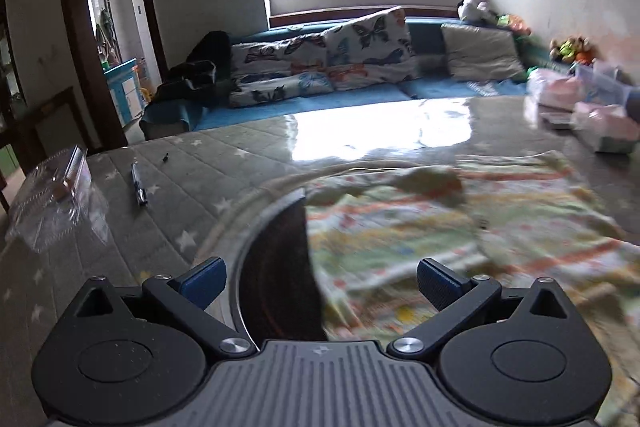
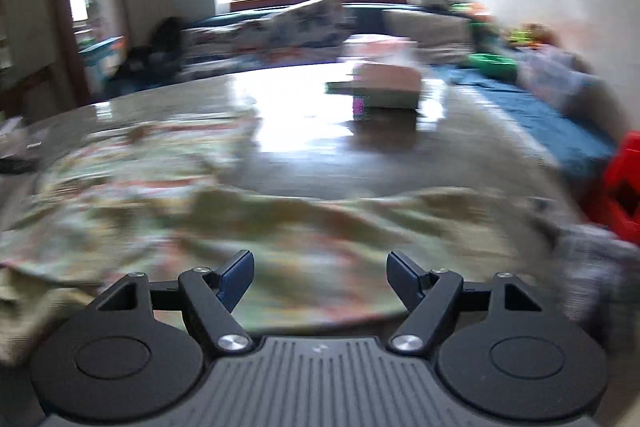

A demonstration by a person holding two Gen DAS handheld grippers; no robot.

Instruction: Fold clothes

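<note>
A light garment with a green, orange and yellow print [image 1: 460, 227] lies spread on the glossy table, blurred by motion. My left gripper [image 1: 320, 281] hovers open above its near left edge, nothing between the blue pads. In the right wrist view the same garment [image 2: 280, 227] stretches across the foreground, heavily blurred. My right gripper [image 2: 320, 277] stands open just over its near edge, holding nothing.
A grey star-print table cover [image 1: 168, 203] carries a pen [image 1: 139, 185], a clear plastic box [image 1: 56, 195] at left and tissue packs [image 1: 592, 115] at back right. A dark round gap [image 1: 280, 279] shows under my left gripper. A red object [image 2: 624, 187] sits right. A sofa with cushions [image 1: 340, 55] lies behind.
</note>
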